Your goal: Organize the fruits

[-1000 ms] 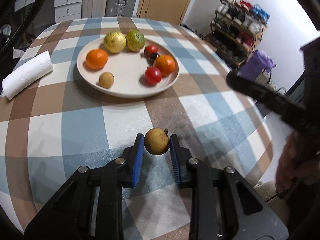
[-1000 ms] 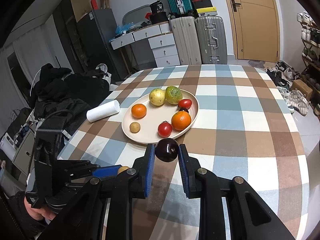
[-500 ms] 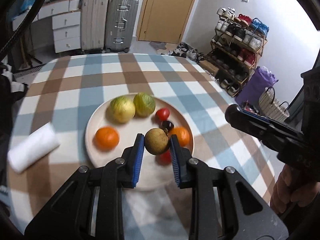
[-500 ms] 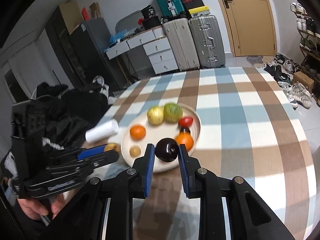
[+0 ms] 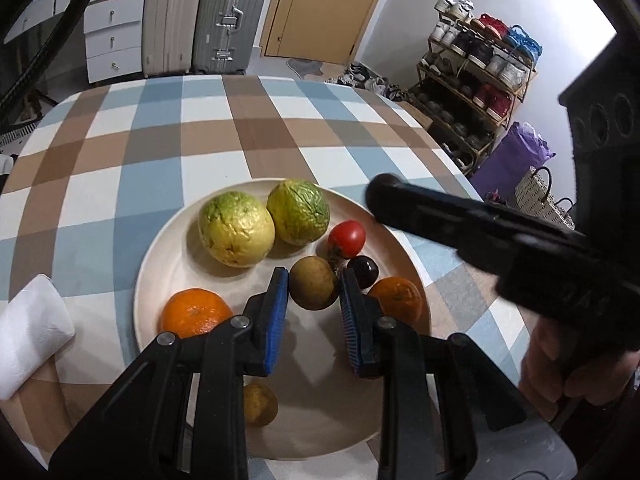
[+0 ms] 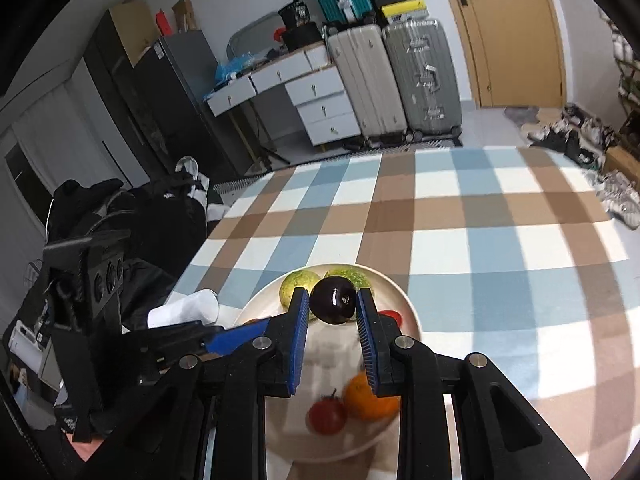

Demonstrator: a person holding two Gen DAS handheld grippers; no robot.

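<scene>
My left gripper is shut on a small brown round fruit and holds it above the cream plate. On the plate lie two yellow-green fruits, two oranges, a red tomato, a dark plum and a small brown fruit. My right gripper is shut on a dark plum above the same plate, where a tomato and an orange show below its fingers. The right gripper's body crosses the left wrist view.
The plate sits on a round table with a checked blue, brown and white cloth. A white paper roll lies left of the plate. Suitcases, drawers and a shoe rack stand beyond the table.
Both grippers have moved forward from the near table edge to over the plate, each still holding its fruit.
</scene>
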